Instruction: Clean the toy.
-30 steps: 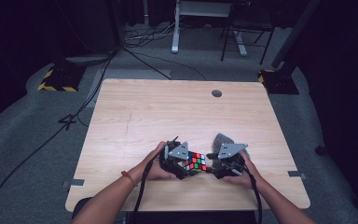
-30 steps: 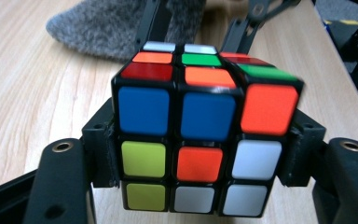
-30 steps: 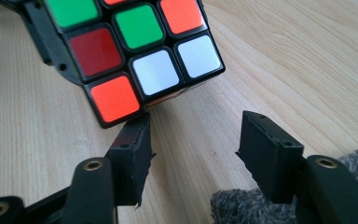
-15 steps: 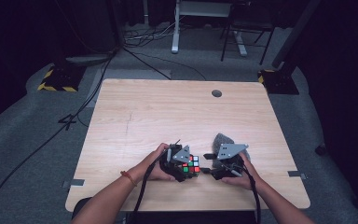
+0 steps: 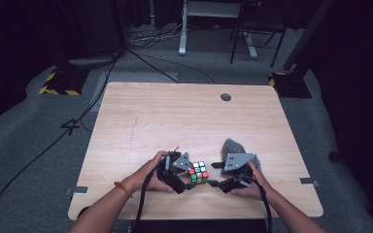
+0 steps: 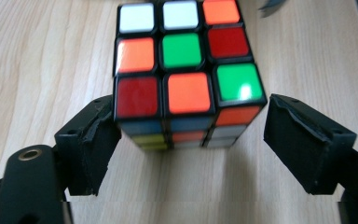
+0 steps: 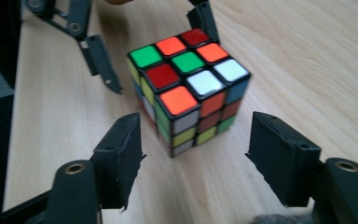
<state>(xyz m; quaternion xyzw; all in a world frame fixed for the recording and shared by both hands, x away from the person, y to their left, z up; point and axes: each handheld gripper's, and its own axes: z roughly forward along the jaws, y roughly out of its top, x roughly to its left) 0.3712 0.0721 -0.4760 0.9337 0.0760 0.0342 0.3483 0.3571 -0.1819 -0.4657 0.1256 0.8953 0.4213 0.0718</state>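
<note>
Here, puzzle cube [image 5: 199, 172] near the table [image 5: 175, 121] front edge, between two open, empty hand-held grippers: left [image 5: 186, 180], right [image 5: 213, 174].

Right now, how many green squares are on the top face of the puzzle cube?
2. On the cube in the left gripper view, one green square sits at the face's centre, the other at the near right corner. Side faces may hide more.

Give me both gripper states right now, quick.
Left gripper: open, jaws on either side of the cube, one pad touching it, not clamped.
Right gripper: open, holding nothing, cube just ahead of it.
</note>
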